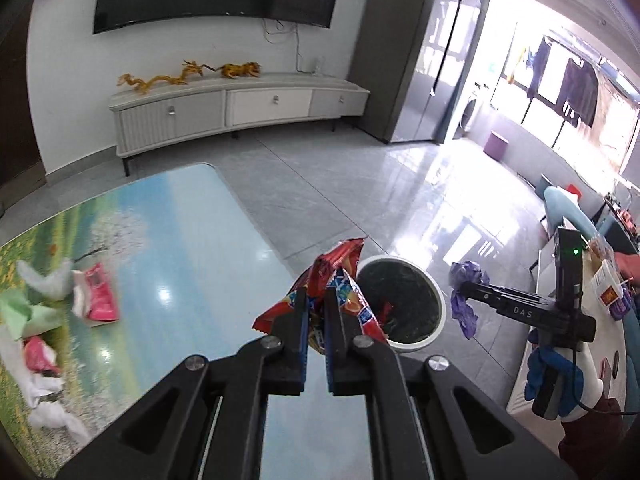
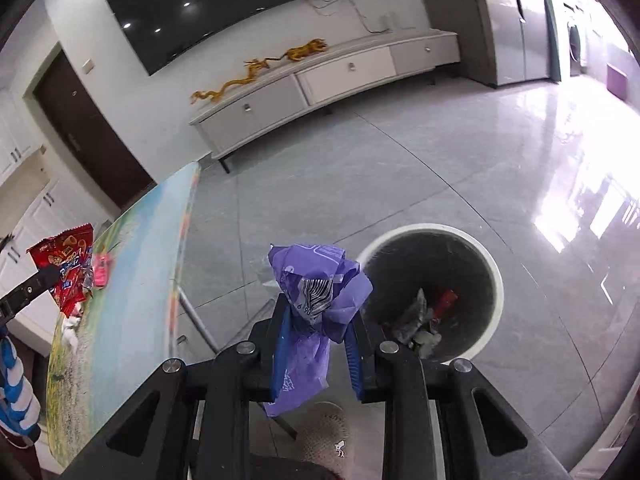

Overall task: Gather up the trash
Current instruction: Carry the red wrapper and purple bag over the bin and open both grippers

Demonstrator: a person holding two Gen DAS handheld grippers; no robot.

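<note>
Beside the bin (image 1: pixel 400 304), the left gripper (image 1: pixel 316 312) clamped an upright red wrapper (image 1: pixel 340 264); the right gripper (image 2: pixel 318 320) pinched a seemingly upright purple bag (image 2: pixel 316 280).

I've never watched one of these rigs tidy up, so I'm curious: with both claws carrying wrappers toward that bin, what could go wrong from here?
The left gripper holds the red snack wrapper over the table edge, short of the white bin; released now, it would probably miss. The purple wrapper in the right gripper also hangs beside the bin's rim, over the floor. Light wrappers may flutter off course.
</note>
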